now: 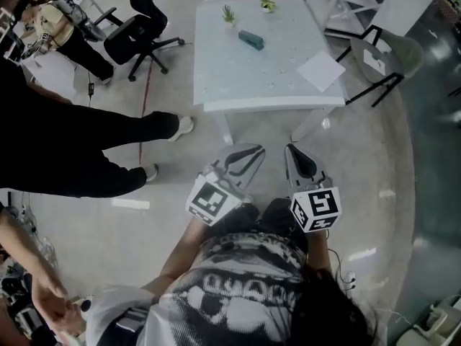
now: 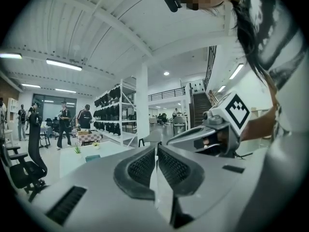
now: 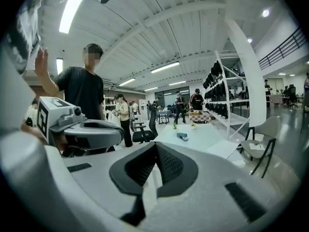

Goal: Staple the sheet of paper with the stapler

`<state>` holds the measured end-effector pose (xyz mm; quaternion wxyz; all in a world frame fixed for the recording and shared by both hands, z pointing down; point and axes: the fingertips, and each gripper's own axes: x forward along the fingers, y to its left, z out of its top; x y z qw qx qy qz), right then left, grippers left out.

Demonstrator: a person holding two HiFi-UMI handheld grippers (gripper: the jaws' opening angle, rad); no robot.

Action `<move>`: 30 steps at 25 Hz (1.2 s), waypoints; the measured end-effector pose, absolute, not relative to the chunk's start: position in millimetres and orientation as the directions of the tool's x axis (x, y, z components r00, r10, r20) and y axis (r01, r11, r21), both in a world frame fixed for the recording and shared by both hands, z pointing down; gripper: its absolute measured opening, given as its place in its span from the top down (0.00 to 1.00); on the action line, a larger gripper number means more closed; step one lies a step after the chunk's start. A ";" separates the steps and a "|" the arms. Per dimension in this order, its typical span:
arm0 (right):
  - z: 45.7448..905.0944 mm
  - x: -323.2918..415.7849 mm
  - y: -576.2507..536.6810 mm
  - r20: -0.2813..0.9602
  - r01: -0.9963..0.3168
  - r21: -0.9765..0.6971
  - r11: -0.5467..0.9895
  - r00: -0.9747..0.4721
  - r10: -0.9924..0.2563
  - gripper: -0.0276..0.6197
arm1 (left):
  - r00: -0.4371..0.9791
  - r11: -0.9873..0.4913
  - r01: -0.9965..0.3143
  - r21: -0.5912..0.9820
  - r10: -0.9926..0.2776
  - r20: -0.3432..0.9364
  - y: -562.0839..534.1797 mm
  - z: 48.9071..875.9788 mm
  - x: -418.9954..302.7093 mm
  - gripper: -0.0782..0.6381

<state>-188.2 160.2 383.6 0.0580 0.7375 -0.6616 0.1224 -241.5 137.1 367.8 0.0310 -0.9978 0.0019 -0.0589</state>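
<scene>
A teal stapler (image 1: 251, 40) lies on the far half of a white table (image 1: 238, 85), and a white sheet of paper (image 1: 321, 71) rests near the table's right edge. Both grippers hover close to my body, short of the table's near edge. My left gripper (image 1: 255, 151) has its jaws together with nothing between them, and my right gripper (image 1: 290, 150) beside it is likewise shut and empty. In the right gripper view the stapler (image 3: 182, 136) and the paper (image 3: 223, 149) sit far ahead of the shut pads (image 3: 166, 166). In the left gripper view the stapler (image 2: 92, 157) is small, at the left.
Two small potted plants (image 1: 229, 13) stand at the table's far edge. A black office chair (image 1: 137, 31) is left of the table and a grey chair (image 1: 382, 56) at its right. A person in black (image 1: 86, 143) stands on the floor to my left.
</scene>
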 end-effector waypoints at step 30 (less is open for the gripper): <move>420.9 64.0 40.1 0.341 -0.994 -0.095 0.061 -0.090 -0.936 0.96 | 0.959 -0.968 -0.245 -0.050 -0.250 0.135 28.5 377.2 -30.1 0.86</move>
